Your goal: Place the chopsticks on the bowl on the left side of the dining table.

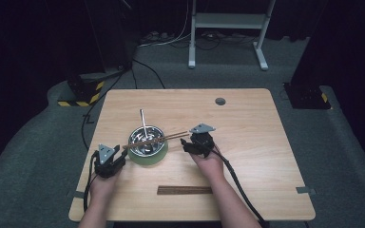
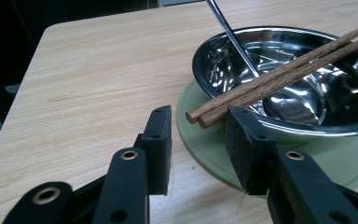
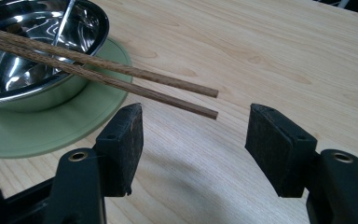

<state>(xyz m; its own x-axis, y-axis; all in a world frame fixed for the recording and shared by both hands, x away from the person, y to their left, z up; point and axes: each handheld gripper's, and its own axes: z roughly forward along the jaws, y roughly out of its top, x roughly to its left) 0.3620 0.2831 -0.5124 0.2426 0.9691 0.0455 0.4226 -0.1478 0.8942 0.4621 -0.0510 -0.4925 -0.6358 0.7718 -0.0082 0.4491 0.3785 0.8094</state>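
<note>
1. Pale green, plain: plate (image 1: pixel 148 158) under the bowl.
2. Shiny silver, mirror reflections: bowl (image 1: pixel 147 139) and spoon handle (image 1: pixel 143 120).
3. Reddish-brown wood, fine grain: chopsticks (image 1: pixel 158 138).
4. Dark brown, thinly striped: flat strip (image 1: pixel 184 190).
5. Light tan wood grain: table (image 1: pixel 247 128); grey round cap (image 1: pixel 220 101).
6. Black jaws, grey three-cornered plates: left gripper (image 1: pixel 108 160), right gripper (image 1: pixel 198 141).

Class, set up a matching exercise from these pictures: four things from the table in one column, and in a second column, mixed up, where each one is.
Things
1. chopsticks
2. spoon
3. bowl
4. wooden strip

Places
A. on the green plate
B. flat on the table, near the front edge
C. across the bowl's rim
D. standing in the bowl, handle leaning out

Pairs: 1-C, 2-D, 3-A, 4-B
</note>
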